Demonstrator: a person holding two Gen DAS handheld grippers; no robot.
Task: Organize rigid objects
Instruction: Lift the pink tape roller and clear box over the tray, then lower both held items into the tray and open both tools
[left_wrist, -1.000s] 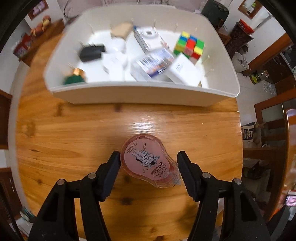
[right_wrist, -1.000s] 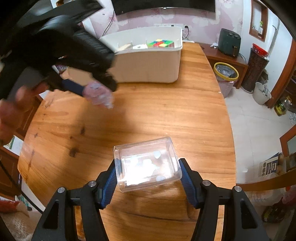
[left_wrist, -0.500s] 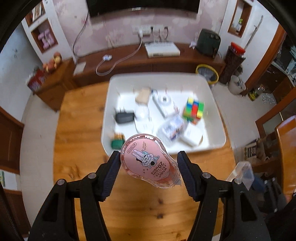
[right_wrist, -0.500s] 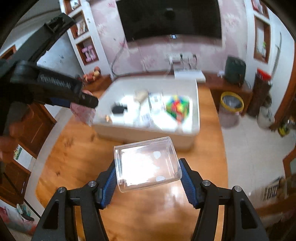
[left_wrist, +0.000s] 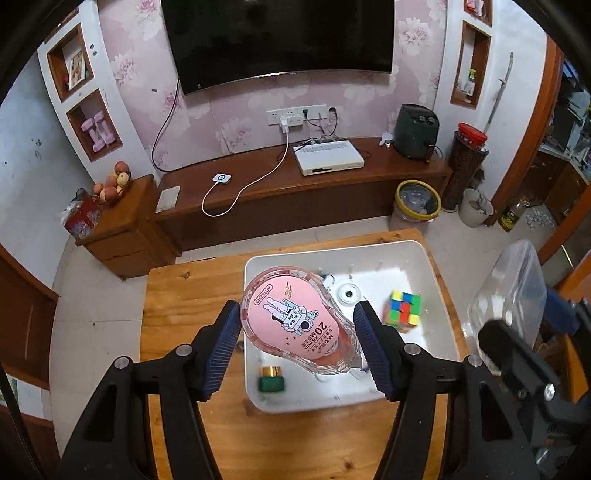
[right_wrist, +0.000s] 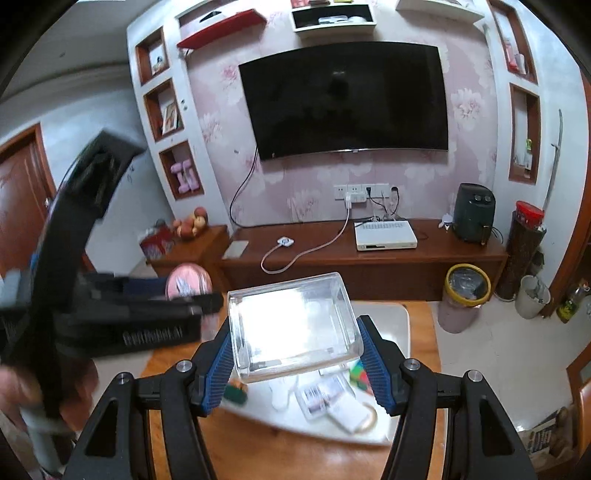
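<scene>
Wooden tabletop (left_wrist: 177, 332) carries a white bin (left_wrist: 424, 266) below a wall-mounted TV (right_wrist: 343, 99). High above the bin, the left gripper (left_wrist: 297, 338) has its jaws clamped on a pink correction-tape dispenser (left_wrist: 291, 325). Beside it, the right gripper (right_wrist: 293, 354) holds a clear plastic box (right_wrist: 291, 325) between its jaws. A Rubik's cube (left_wrist: 402, 308) and a green bottle (left_wrist: 270, 380) lie in the bin.

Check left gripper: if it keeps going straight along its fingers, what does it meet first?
Probably the white bin. The left gripper, shut on the pink tape dispenser, points down at the bin's interior, left of the Rubik's cube. Depth unclear.
</scene>
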